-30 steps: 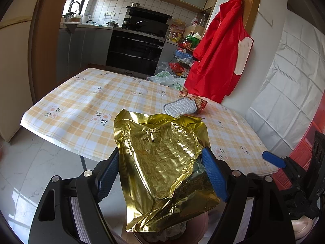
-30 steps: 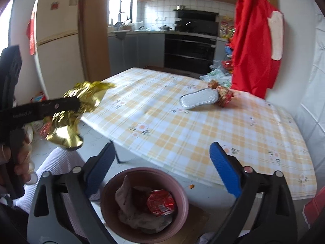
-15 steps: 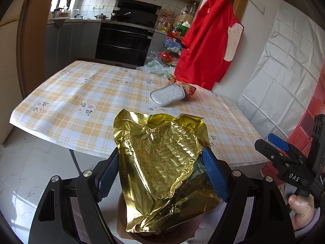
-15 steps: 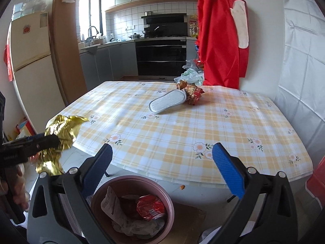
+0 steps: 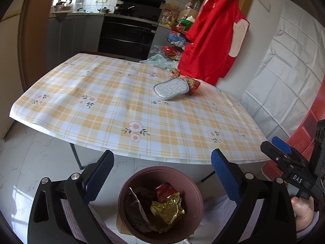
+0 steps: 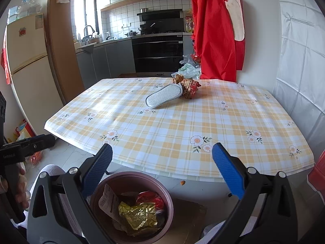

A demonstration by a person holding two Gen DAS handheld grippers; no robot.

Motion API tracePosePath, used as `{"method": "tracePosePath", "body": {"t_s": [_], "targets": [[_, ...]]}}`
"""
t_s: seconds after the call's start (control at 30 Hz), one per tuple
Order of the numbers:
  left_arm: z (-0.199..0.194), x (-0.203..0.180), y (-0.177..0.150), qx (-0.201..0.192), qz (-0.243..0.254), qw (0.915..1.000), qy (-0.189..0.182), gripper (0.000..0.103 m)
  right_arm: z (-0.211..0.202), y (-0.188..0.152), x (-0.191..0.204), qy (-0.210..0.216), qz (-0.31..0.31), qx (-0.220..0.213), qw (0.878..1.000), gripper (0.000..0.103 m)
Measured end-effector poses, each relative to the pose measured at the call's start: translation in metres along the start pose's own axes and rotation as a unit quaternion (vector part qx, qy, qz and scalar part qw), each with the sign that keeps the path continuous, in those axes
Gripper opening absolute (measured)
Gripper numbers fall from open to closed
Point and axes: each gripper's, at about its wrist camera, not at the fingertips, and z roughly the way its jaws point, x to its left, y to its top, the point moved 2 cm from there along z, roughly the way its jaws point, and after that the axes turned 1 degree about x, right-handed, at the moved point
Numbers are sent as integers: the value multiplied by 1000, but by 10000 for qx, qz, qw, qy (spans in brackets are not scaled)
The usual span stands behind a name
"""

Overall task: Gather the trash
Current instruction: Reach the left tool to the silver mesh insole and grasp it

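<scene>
Left gripper (image 5: pixel 161 174): jaws spread wide, just opened, nothing between them; hangs over the bin.
Right gripper (image 6: pixel 162 170): spread, empty, touching nothing.
Gold wrapper (image 5: pixel 167 208): lies loose in the maroon bin (image 5: pixel 195 185) atop other trash.
Remaining trash: red crumpled wrapper (image 6: pixel 190 88) beside silver pad (image 6: pixel 163 96), far side of the table (image 6: pixel 264 111).
Advice: lift clear of the rim, then reach across and pinch the crumple squarely.

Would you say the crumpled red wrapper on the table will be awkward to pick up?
Probably not. The crumpled red wrapper looks thin and creased, so likely light and crushable. Its folds should give the pads purchase. It touches the silver pouch, which may shift.
</scene>
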Motion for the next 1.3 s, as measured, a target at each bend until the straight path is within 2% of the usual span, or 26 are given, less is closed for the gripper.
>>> {"method": "tracePosePath", "body": {"t_s": [0.23, 0.47, 0.7, 0.83, 0.97, 1.07, 1.3], "targets": [[6, 10, 2, 30, -89, 9999, 143, 94, 10, -4, -5, -42, 48, 119, 9999, 97], [21, 9, 10, 83, 32, 9997, 238, 94, 24, -9, -21, -117, 179, 243, 9995, 97], [44, -2, 23, 98, 511, 9980, 370, 94, 42, -10, -44, -172, 408, 354, 9984, 97], [64, -7, 40, -50, 872, 9949, 504, 94, 54, -5, -59, -227, 497, 383, 9978, 97], [95, -12, 61, -17, 1114, 9921, 575, 94, 67, 3, -75, -282, 555, 375, 9974, 97], [127, -25, 74, 48, 1525, 9862, 636, 94, 78, 11, -86, -320, 565, 355, 9973, 97], [228, -59, 104, 329, 2265, 9709, 708, 94, 118, 28, -122, -390, 765, 397, 9955, 97]]}}
